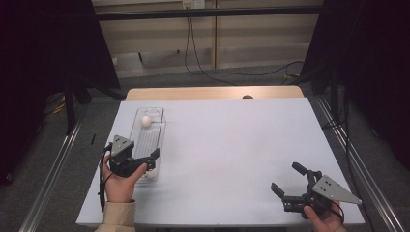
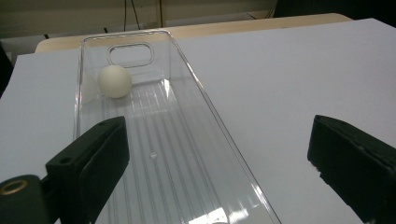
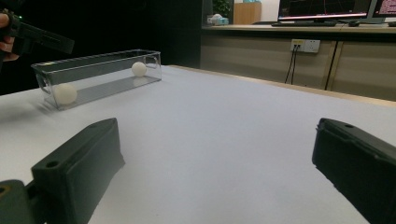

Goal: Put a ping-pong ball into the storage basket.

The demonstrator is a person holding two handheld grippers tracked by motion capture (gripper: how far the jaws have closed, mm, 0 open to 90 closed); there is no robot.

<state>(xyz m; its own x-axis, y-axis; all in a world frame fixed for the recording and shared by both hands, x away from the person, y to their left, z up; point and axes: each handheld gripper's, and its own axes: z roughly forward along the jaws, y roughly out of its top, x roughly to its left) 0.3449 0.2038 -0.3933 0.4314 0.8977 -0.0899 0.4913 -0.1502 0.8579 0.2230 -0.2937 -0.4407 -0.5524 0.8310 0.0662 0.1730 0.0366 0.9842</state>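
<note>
Your worktop (image 1: pixel 227 145) is the biggest thing here, a wide white surface with a strip of bare wood along its far edge. On its left part lies a long clear plastic tray (image 1: pixel 160 126), set lengthwise away from you, with ribbed floor and a handle cut-out in its far end wall.

Your left tool (image 1: pixel 150 161) hangs over the near end of that tray, held in your left hand (image 1: pixel 118 183). Its jaws stand wide apart and grip nothing; in the left gripper view (image 2: pixel 217 154) one jaw sits above the tray's floor and the other out over the bare white surface beside the tray's long wall.

Your right tool (image 1: pixel 289 179) is well apart from all this, low over the near right corner of the worktop, in your right hand (image 1: pixel 325 218). Its jaws are also spread wide and empty, and in the right gripper view (image 3: pixel 215 158) they look across the open surface towards the tray.

Two white balls lie inside the tray. The far ball (image 1: pixel 146 121) rests near the far end, just short of the handle cut-out. The near ball (image 1: pixel 151 174) sits at the near end, just below your left tool; from the right gripper view it lies against the tray's end wall (image 3: pixel 65 94).
</note>
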